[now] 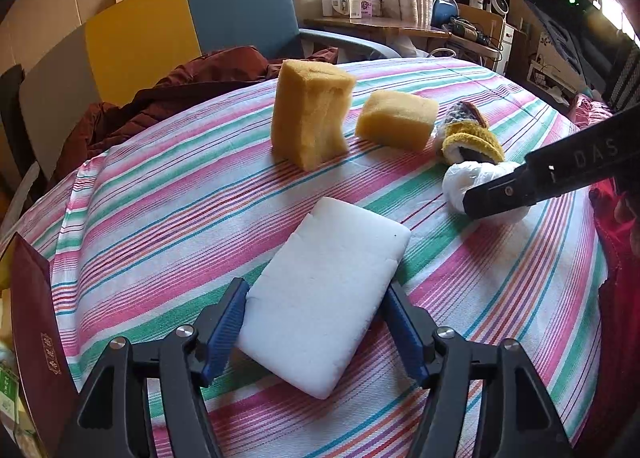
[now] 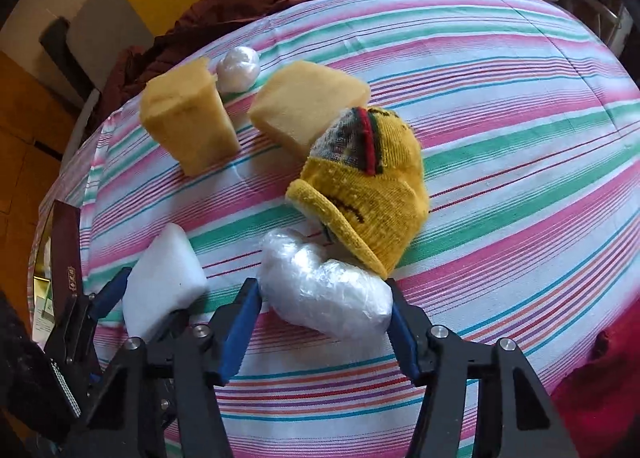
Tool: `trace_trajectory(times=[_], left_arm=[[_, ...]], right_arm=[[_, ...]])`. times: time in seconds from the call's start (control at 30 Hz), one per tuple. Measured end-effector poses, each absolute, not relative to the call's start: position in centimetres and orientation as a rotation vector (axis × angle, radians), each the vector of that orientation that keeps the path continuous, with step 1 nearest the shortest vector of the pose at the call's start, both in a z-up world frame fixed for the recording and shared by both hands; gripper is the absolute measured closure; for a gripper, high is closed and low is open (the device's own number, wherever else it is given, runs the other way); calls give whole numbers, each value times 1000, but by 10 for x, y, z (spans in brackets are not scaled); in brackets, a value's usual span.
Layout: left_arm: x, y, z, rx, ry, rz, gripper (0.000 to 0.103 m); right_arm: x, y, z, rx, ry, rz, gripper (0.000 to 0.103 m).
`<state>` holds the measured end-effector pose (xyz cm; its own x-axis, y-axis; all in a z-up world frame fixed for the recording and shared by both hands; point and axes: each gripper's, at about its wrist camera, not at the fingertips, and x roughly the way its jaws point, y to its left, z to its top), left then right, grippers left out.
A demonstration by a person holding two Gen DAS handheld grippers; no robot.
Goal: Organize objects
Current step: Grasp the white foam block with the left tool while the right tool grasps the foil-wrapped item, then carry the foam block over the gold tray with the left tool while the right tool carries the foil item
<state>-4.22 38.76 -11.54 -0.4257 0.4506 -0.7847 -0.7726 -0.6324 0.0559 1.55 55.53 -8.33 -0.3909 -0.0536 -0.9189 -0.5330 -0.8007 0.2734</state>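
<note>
Left gripper (image 1: 316,332) clasps a white rectangular foam block (image 1: 320,294); right gripper (image 2: 325,322) pinches a crumpled clear plastic bundle (image 2: 324,290) on the striped tablecloth (image 2: 500,177).

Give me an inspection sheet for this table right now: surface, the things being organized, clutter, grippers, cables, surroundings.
Surface: striped tablecloth, covered table.
Job's things: tall yellow sponge upright; short yellow sponge beside it; white foam block; yellow knit sock; crumpled plastic bag; small plastic ball.
Clutter: dark red box at table edge.
Grippers: left gripper pads against the foam block; right gripper closed on the plastic bag.
Cables: tangle on far desk.
Surroundings: blue-yellow chair, maroon jacket, curtained window.
</note>
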Motion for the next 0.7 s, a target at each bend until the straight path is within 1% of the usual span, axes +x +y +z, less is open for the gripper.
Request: trace_trajectory(times=[0.13,0.23,0.4,0.57,0.7], left_arm=[[-39,386,-109,-974,553,2105,38],[-35,376,-97,-975,521,2129,38],[-24,346,-61,-913,489,2220,38],[-17,313,-26,-858,476,2314,38],[-16,287,-11,-853,450,2370,38]], right_arm=[[12,543,-73,-1554,806,2390,45],[10,528,-65,-1555,773,2481,45],[10,509,-55,-1549,732,2589,45],[7,488,-40,-1455,647,2712,45],[1,462,-33,-1411,572,2772,45]])
